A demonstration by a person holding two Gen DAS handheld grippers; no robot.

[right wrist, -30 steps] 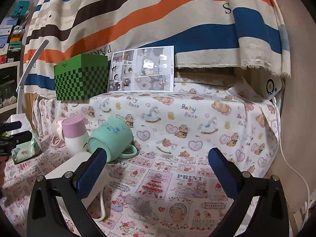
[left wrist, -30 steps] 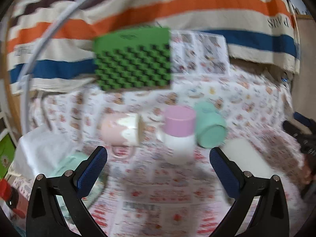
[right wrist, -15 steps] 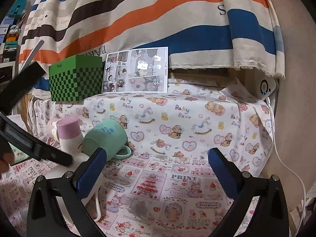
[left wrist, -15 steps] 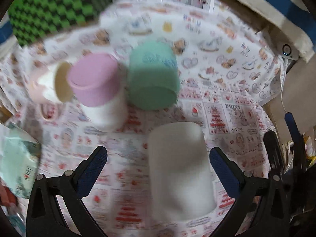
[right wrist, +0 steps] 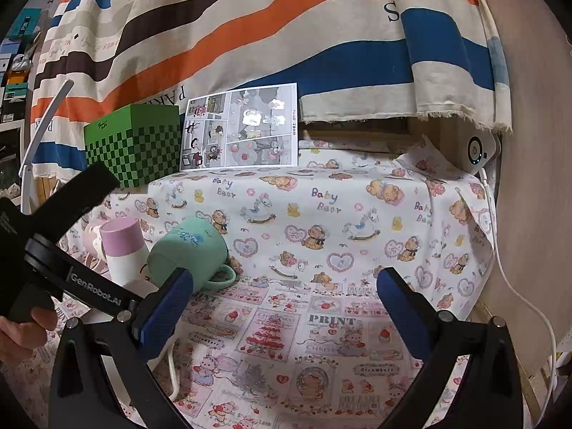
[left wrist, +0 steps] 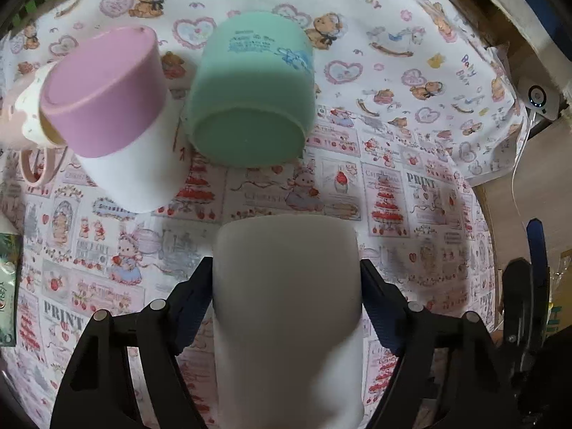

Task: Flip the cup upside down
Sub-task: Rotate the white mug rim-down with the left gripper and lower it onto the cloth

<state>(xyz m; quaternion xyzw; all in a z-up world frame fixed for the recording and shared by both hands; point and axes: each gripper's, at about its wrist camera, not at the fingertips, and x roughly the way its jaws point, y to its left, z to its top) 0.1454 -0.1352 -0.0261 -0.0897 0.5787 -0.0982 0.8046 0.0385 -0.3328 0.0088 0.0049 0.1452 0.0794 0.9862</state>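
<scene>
A white cup (left wrist: 286, 296) lies on its side on the printed cloth, its closed base toward the far cups. My left gripper (left wrist: 286, 286) straddles it from above, and both blue pads (left wrist: 195, 293) press against its sides. A mint mug (left wrist: 250, 96) lies on its side just beyond it, also in the right wrist view (right wrist: 187, 250). A pink-and-white tumbler (left wrist: 111, 114) stands to its left, with a pale pink mug (left wrist: 25, 121) behind. My right gripper (right wrist: 282, 304) is open and empty over bare cloth to the right.
A green checkered box (right wrist: 136, 146) and a comic sheet (right wrist: 243, 128) stand at the back against a striped drape. A white device (right wrist: 477, 153) with a cable sits at the right edge. A tissue pack (left wrist: 7, 286) lies at the left. The left gripper's body (right wrist: 71, 279) crosses the right wrist view.
My left gripper has swung down over the cups and closed in on the white cup, which now sits between its pads. The right gripper has hardly moved.
</scene>
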